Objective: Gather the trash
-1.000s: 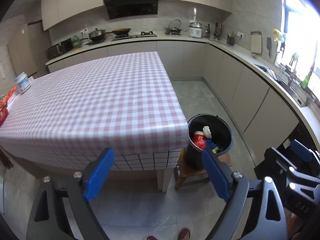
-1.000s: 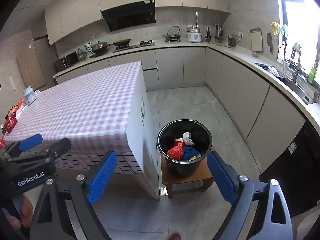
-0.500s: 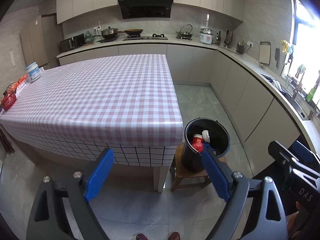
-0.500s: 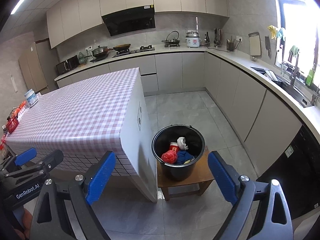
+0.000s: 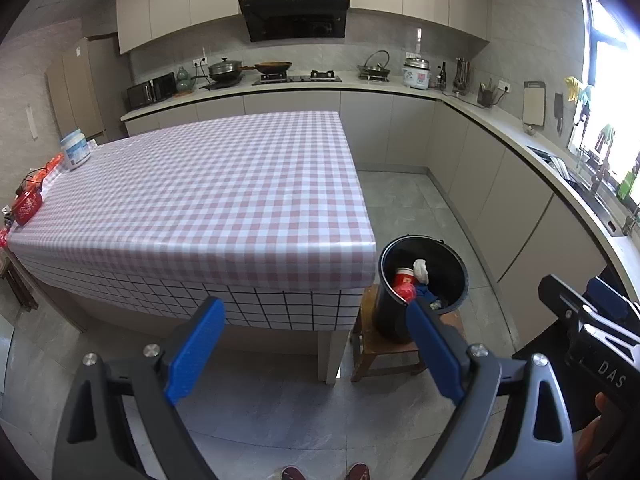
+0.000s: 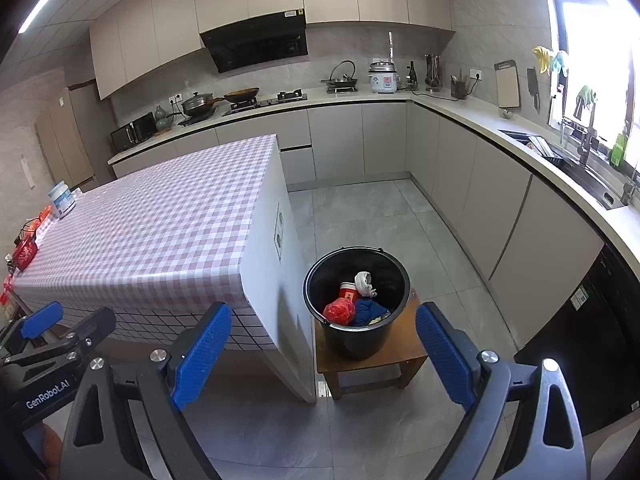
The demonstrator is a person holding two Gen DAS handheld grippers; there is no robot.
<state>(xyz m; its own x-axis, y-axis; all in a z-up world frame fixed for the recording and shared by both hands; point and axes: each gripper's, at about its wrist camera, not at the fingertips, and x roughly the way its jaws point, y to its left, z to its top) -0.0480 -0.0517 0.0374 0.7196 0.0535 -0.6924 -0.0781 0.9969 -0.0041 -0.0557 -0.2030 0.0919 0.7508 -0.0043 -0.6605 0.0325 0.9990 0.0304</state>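
My left tongs [image 5: 312,344] are spread wide and grip nothing, held above the grey floor; my right tongs [image 6: 324,354] are spread just as wide and equally bare. Just beyond them a black bucket [image 6: 356,340] stands on a low wooden stool [image 6: 404,346] beside the near right corner of the checked worktop [image 5: 208,200]. Inside the bucket lie a red paper cup [image 6: 349,291], a crumpled white tissue [image 6: 364,282], a red wrapper [image 6: 339,311] and something blue [image 6: 370,310]. At the worktop's far left edge sit a white tub [image 5: 75,155] and a red pouch [image 5: 28,208].
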